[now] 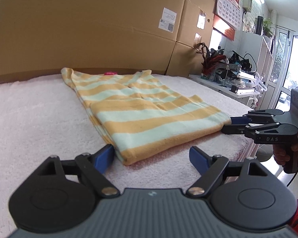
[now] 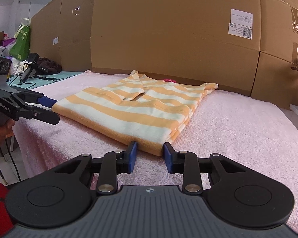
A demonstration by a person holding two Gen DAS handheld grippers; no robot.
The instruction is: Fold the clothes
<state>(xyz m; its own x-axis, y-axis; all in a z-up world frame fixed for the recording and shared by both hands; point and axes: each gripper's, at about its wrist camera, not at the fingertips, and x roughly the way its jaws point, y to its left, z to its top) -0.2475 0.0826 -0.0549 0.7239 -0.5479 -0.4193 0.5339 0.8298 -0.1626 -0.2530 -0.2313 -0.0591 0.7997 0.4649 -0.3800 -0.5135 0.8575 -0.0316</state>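
Your left hand-held gripper [image 1: 152, 156] stands wide apart at the near corner of the striped garment [image 1: 141, 111], its blue pads on either side of that corner and clamping nothing. Your right hand-held gripper [image 2: 150, 155] is narrower, its pads flanking the garment's orange hem at another corner without pinching it. The folded garment lies flat on the pink towel [image 2: 238, 130] covering the table. Behind it rise stacked cardboard boxes [image 2: 168, 29].
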